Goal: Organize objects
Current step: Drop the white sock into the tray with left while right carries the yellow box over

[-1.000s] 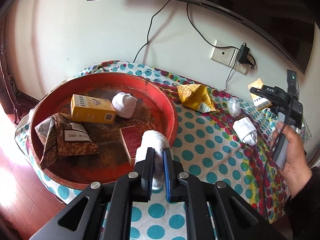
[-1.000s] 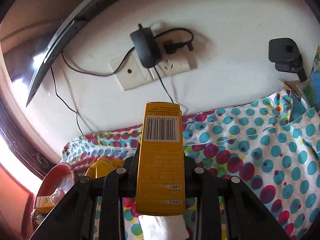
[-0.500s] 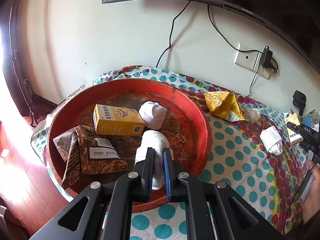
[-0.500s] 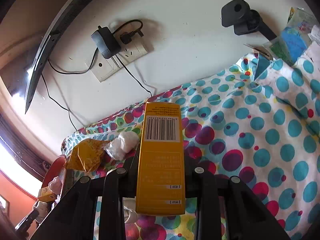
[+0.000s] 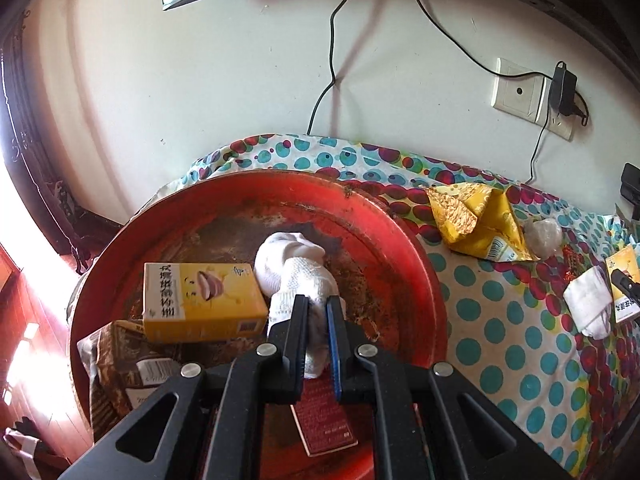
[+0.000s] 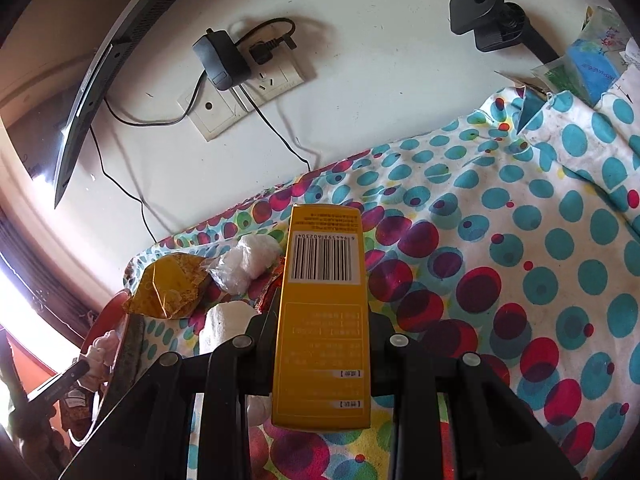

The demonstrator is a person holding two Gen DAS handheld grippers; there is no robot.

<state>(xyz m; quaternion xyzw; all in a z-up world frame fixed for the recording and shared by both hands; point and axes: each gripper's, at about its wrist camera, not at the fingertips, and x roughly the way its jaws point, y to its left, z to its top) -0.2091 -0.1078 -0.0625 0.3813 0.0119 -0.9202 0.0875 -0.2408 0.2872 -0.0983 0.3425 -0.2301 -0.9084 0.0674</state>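
My left gripper (image 5: 317,306) is shut on a rolled white sock (image 5: 306,282) and holds it over the round red tray (image 5: 424,264). In the tray lie a yellow box (image 5: 200,302), another white sock (image 5: 288,250), a brown packet (image 5: 116,356) and a dark red box (image 5: 326,416). My right gripper (image 6: 322,308) is shut on a tall yellow box with a barcode (image 6: 324,312), held above the polka-dot cloth (image 6: 520,280). That box and gripper show at the right edge of the left wrist view (image 5: 622,284).
On the cloth right of the tray lie a yellow crumpled packet (image 5: 476,220), a clear plastic wad (image 5: 542,236) and a folded white sock (image 5: 590,308). A wall socket with a charger (image 5: 560,92) and cables hang behind. A black camera mount (image 6: 488,12) stands at the back right.
My left gripper has carried the white sock further over the tray, toward its middle. My right gripper with the yellow box has swung lower toward the cloth and the tray side.
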